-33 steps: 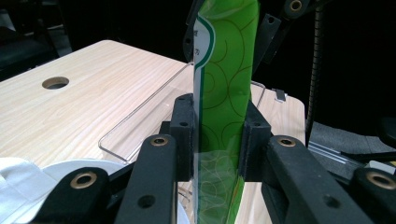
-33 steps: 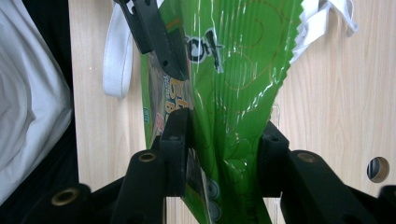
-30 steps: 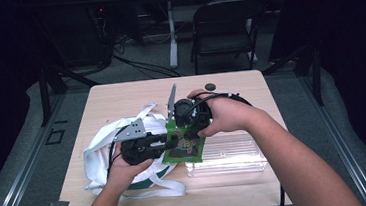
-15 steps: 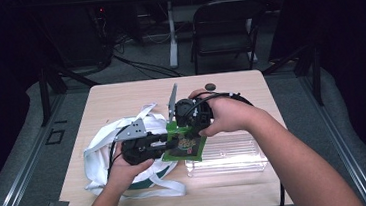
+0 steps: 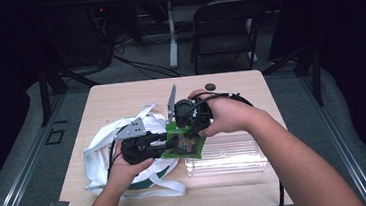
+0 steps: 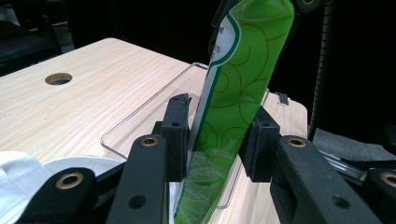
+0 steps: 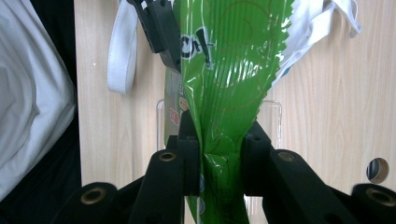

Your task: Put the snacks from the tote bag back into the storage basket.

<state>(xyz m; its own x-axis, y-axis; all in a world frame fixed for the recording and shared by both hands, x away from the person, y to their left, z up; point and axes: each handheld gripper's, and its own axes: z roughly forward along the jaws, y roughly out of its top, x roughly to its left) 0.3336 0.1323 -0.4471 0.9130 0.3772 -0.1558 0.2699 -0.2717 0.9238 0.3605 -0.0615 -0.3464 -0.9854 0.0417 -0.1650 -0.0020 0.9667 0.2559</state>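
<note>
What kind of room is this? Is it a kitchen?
Probably not a kitchen; it looks like a lab or workshop. A lone wooden table stands on grey floor, with a folding chair, dark surroundings and cables trailing behind it.

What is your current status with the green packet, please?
Left gripper and right gripper both shut on green packet. Packet held above clear tray. White bag beside, nothing blocking.

One green snack packet (image 5: 187, 144) is here, held between two grippers: the left gripper (image 5: 166, 140) and the right gripper (image 5: 179, 126). One clear plastic tray (image 5: 231, 156) and one white cloth bag (image 5: 105, 145) lie on the single desk (image 5: 120, 96). One folding chair (image 5: 224, 29) stands behind it.
</note>
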